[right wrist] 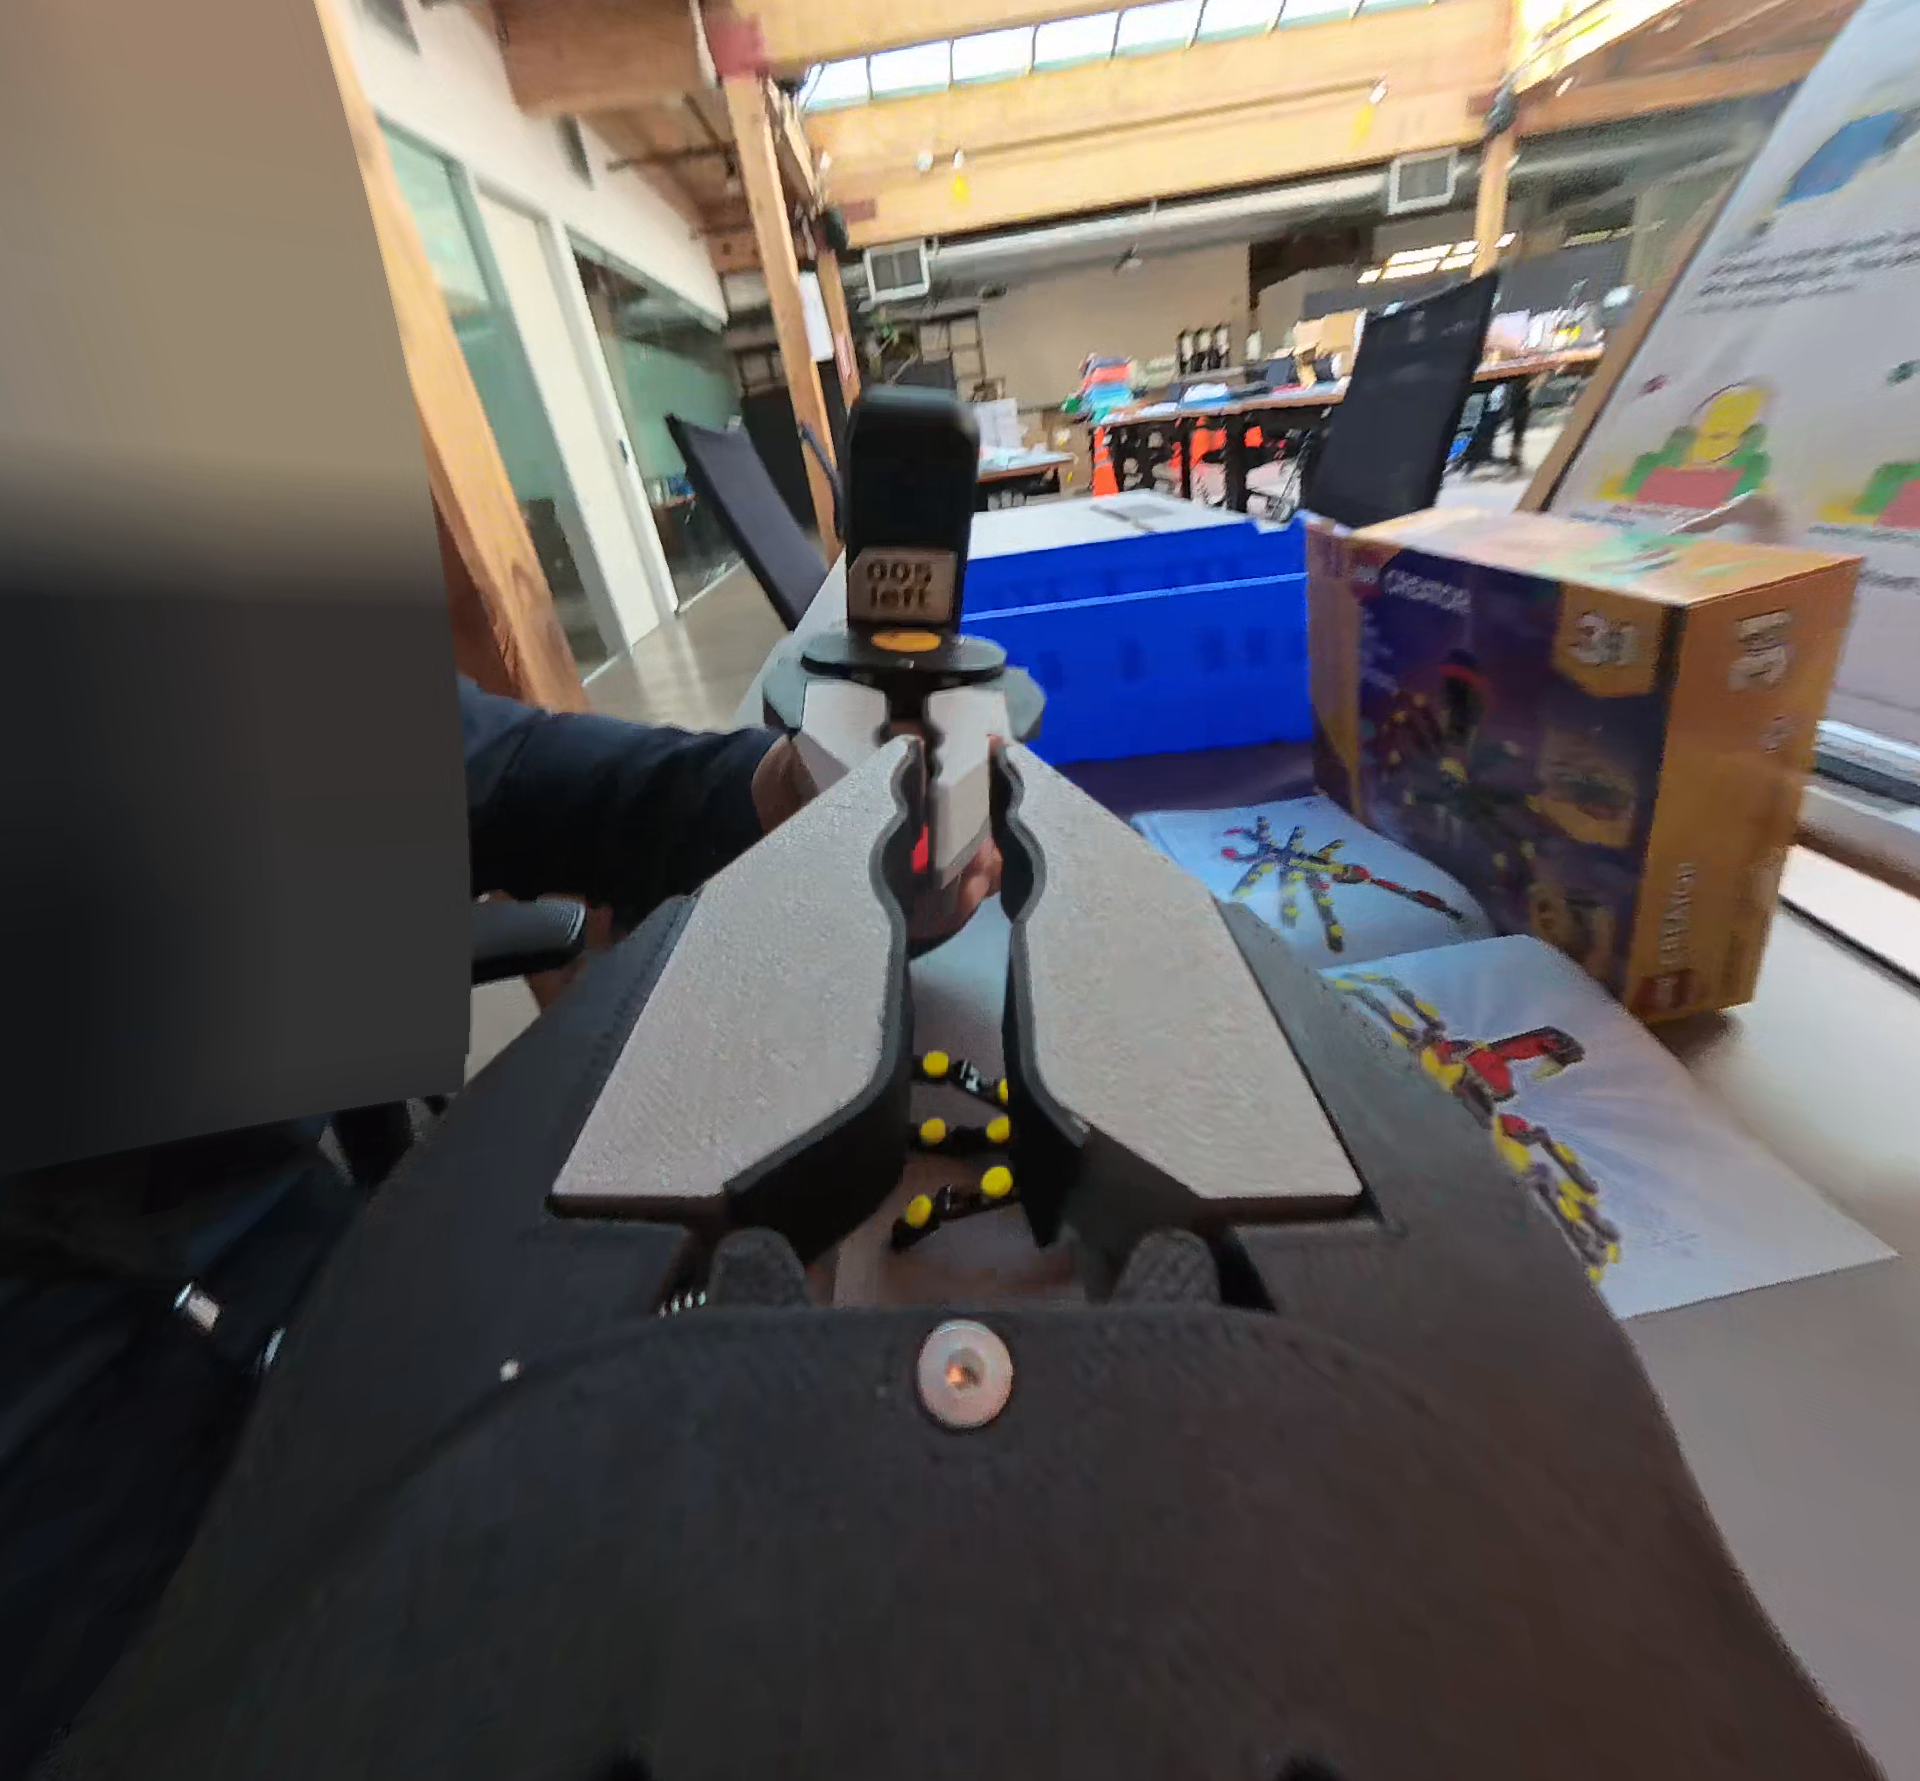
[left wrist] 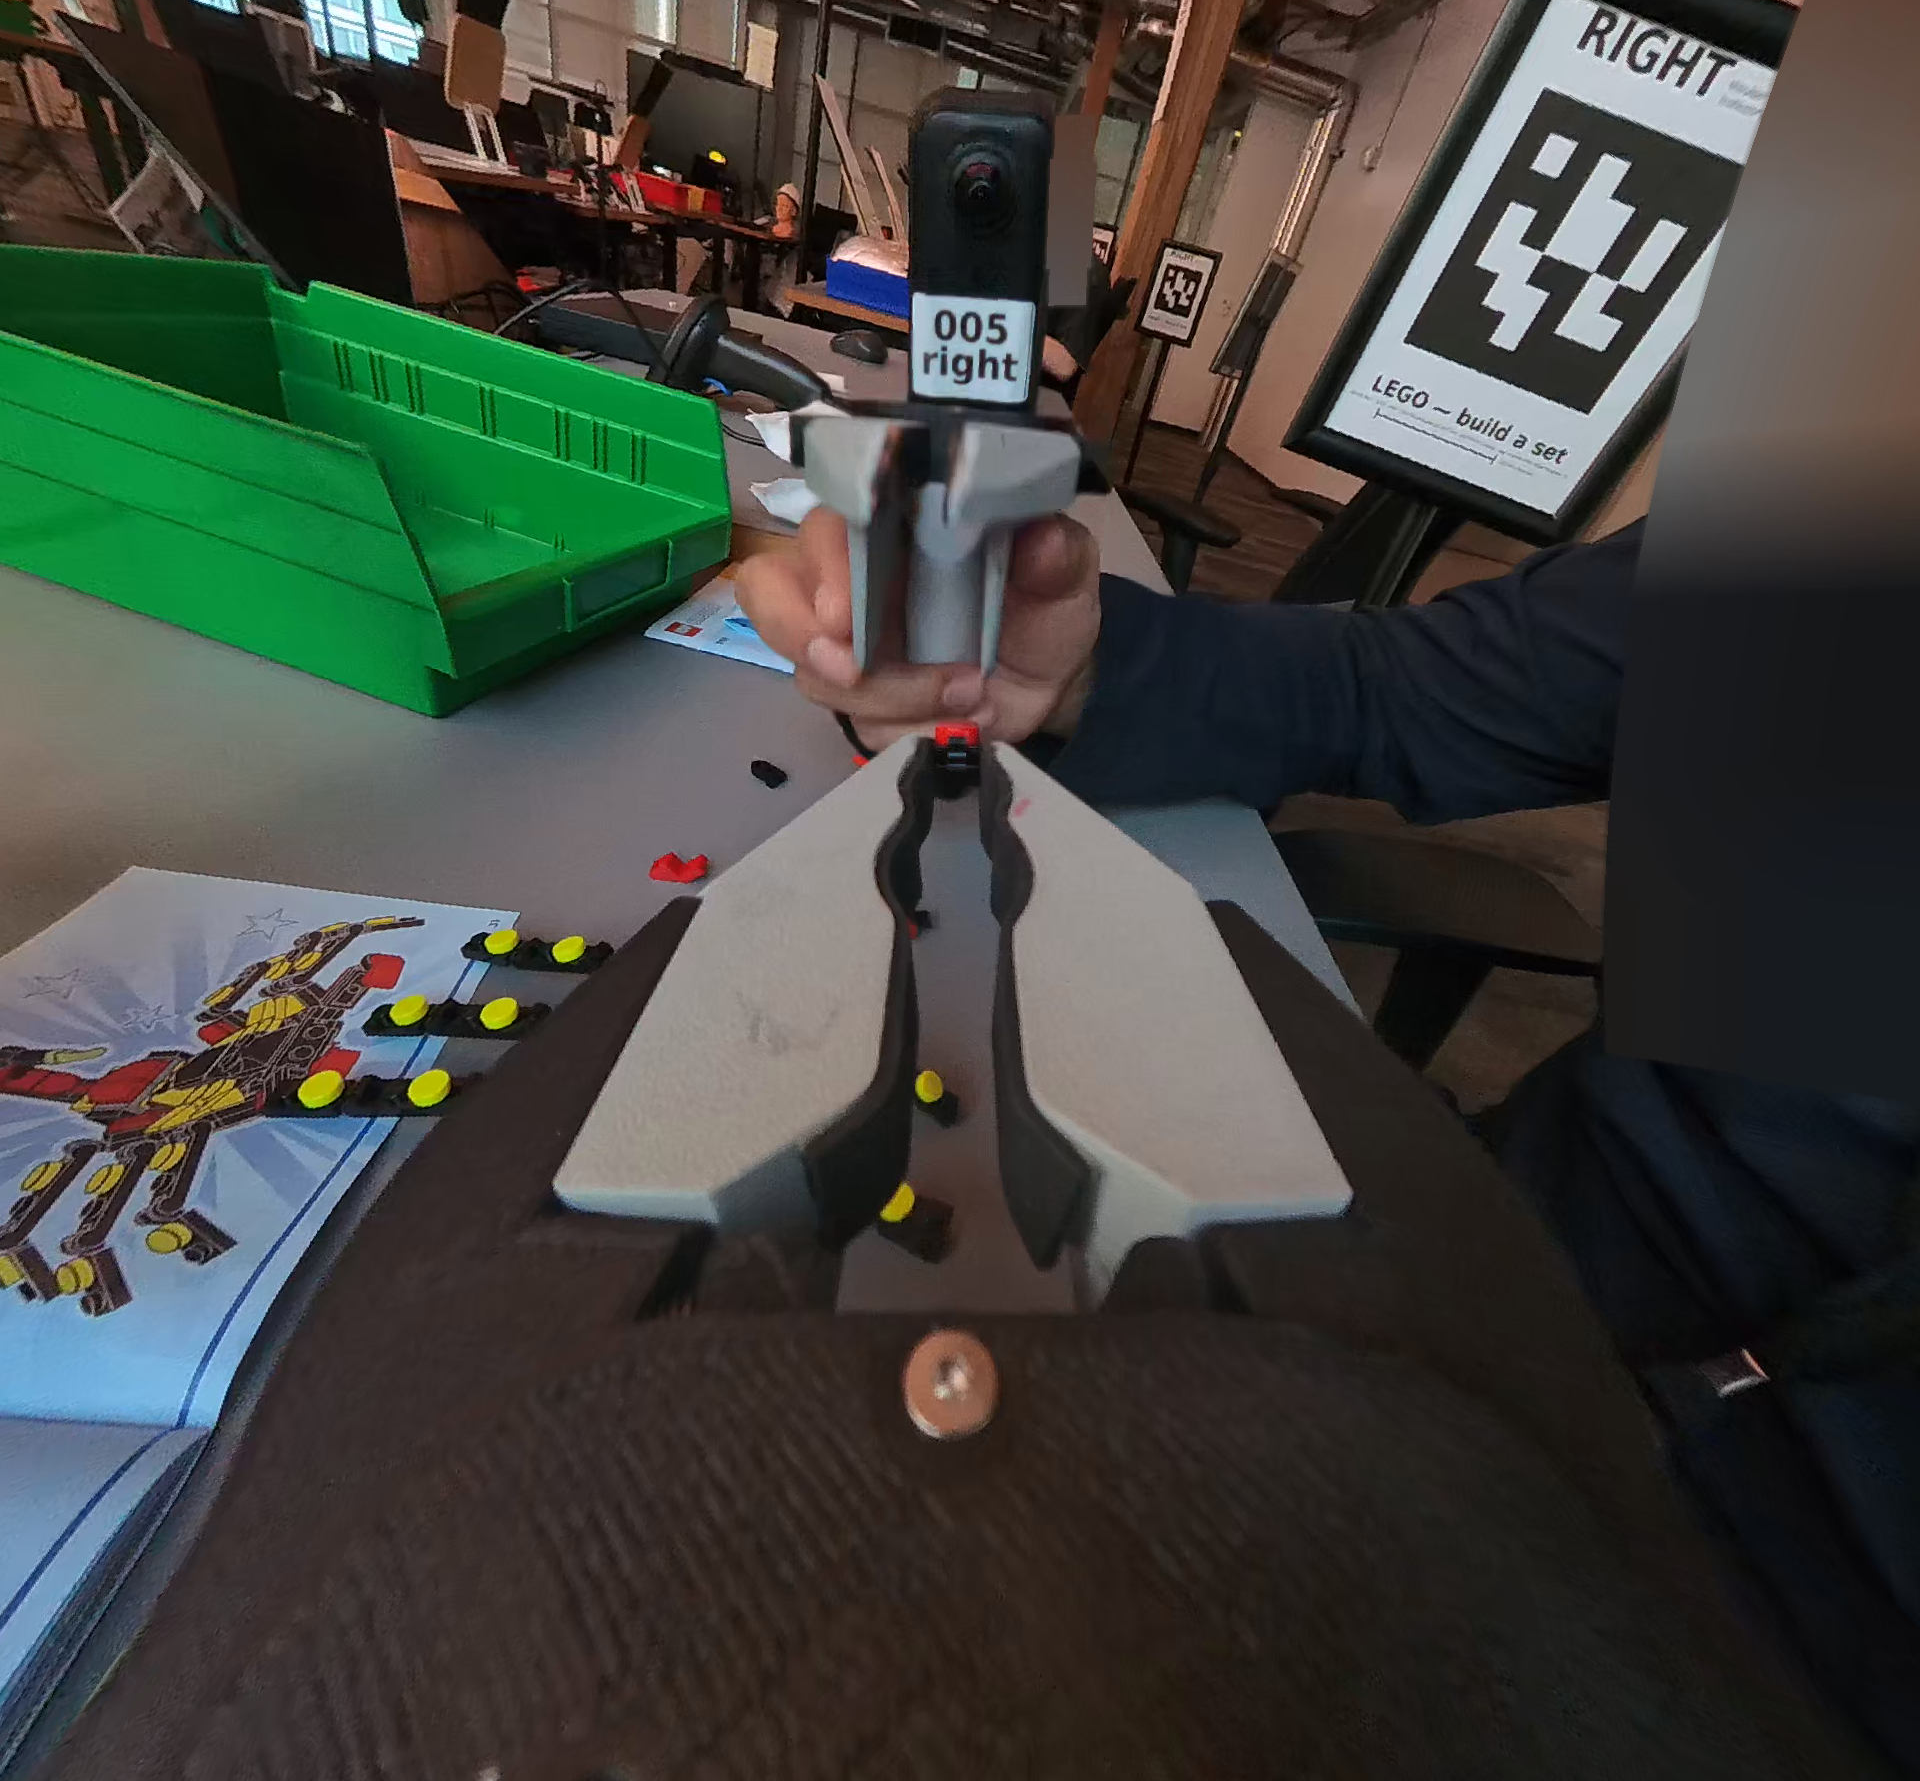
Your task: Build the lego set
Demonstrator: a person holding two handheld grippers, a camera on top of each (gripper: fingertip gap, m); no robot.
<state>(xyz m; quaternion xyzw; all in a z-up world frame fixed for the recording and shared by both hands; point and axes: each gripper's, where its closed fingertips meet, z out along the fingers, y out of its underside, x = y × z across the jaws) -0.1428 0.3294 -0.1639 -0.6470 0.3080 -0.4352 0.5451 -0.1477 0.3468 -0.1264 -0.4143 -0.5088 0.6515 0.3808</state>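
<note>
My left gripper (left wrist: 953,757) is shut on a small red and black lego piece (left wrist: 954,742) and holds it above the grey table (left wrist: 312,775). My right gripper (left wrist: 925,666), held in a hand, faces it just behind the piece. In the right wrist view my right gripper (right wrist: 953,757) has its jaws a narrow gap apart, with nothing clamped that I can see. The left gripper (right wrist: 940,858) and a bit of the red piece (right wrist: 920,848) show through that gap. Black leg pieces with yellow studs (left wrist: 535,952) lie on the table below; they also show in the right wrist view (right wrist: 961,1129).
An open instruction booklet (left wrist: 156,1160) lies at the front left. A green bin (left wrist: 364,484) stands behind it. A loose red piece (left wrist: 677,866) and a small black piece (left wrist: 769,773) lie mid-table. The lego box (right wrist: 1558,744) and a blue bin (right wrist: 1132,640) stand at the table's other end. The tips of both grippers are at nearly the same place.
</note>
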